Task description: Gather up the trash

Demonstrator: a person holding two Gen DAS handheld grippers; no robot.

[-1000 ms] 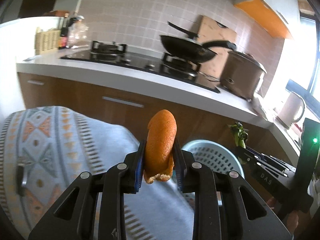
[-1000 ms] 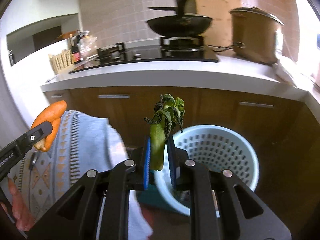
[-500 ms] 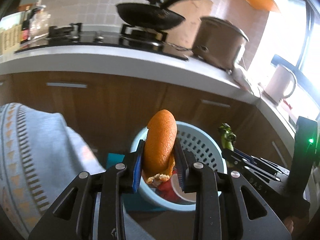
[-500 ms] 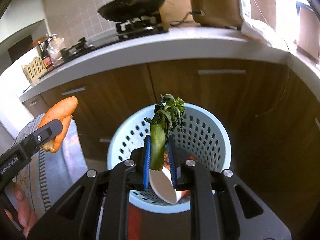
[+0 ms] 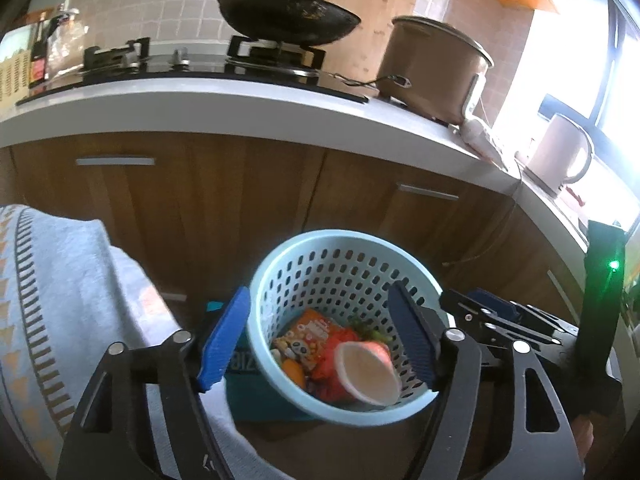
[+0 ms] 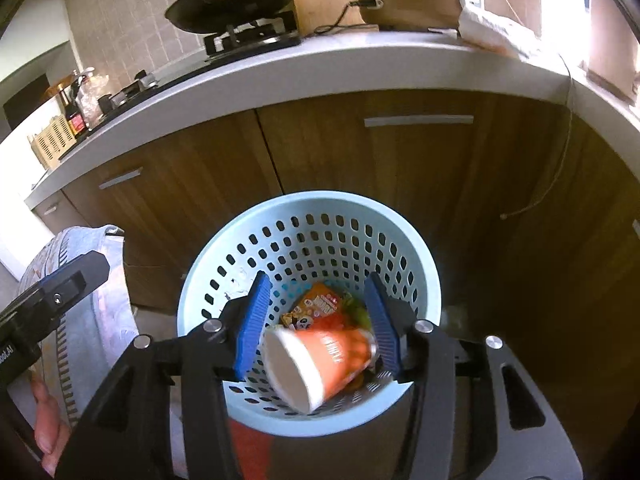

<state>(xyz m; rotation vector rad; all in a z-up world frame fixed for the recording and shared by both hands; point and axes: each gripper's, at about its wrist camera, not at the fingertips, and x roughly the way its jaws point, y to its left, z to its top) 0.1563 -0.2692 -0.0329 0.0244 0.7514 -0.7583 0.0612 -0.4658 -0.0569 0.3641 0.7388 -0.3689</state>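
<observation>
Standing on the floor against brown wood-grain cabinet doors, a pale blue plastic basket (image 6: 308, 216), round, its wall pierced with rows of oval holes, holds the collected trash: an orange paper cup (image 6: 320, 364) lying on its side with the white mouth showing, a printed orange snack wrapper (image 6: 320, 305), a small orange piece (image 5: 293, 369) and green scraps (image 6: 356, 312) largely covered by the cup. Left tool (image 5: 318, 340): ribbed blue pads spread wide, empty, over the basket. Right tool (image 6: 318, 330): likewise wide apart and empty, its pads framing the cup from above. One second ago the left tool clamped an orange peel and the right a wilted green stalk; both have since been released. Basket's near rim is blurred; a teal box (image 5: 256, 396) beside it is mostly hidden. Above: white surface (image 5: 224, 110), black pan (image 5: 288, 20) and brown cooker (image 5: 434, 72).
</observation>
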